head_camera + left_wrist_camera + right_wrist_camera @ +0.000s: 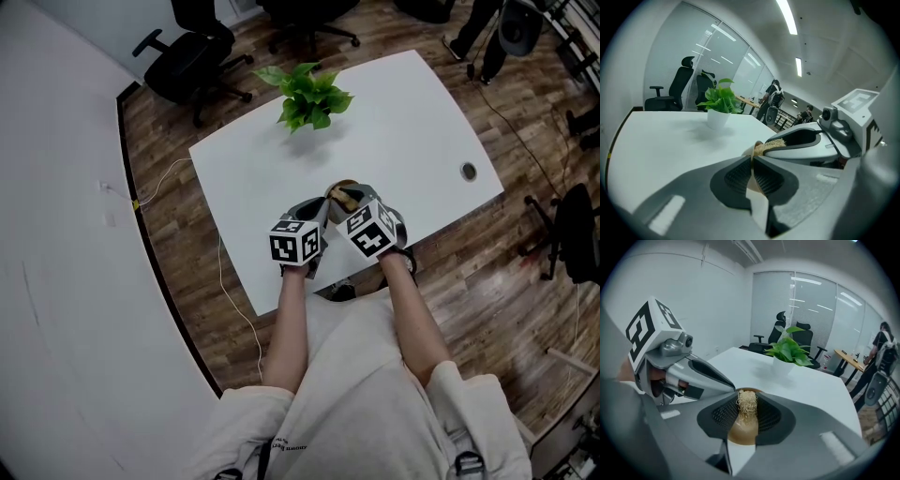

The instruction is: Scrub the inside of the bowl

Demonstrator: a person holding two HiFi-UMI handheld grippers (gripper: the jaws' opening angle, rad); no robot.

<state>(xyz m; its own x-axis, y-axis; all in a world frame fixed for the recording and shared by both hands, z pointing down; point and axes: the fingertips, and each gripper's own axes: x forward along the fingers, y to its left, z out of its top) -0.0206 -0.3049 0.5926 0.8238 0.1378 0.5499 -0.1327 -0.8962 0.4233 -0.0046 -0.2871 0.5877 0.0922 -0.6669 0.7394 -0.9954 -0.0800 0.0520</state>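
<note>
A small bowl, cream outside and brown inside, sits near the front edge of the white table. My left gripper is shut on the bowl's thin rim, which runs between its pads. My right gripper is shut on a straw-coloured fibre scrubber and holds it down inside the bowl. In the left gripper view the scrubber shows at the right gripper's tips, just past the rim. The two grippers stand close together, the left gripper angled in from the left.
A potted green plant stands toward the table's far side. A round cable hole sits near the right edge. Black office chairs are beyond the table, and a white cable trails on the wooden floor at the left.
</note>
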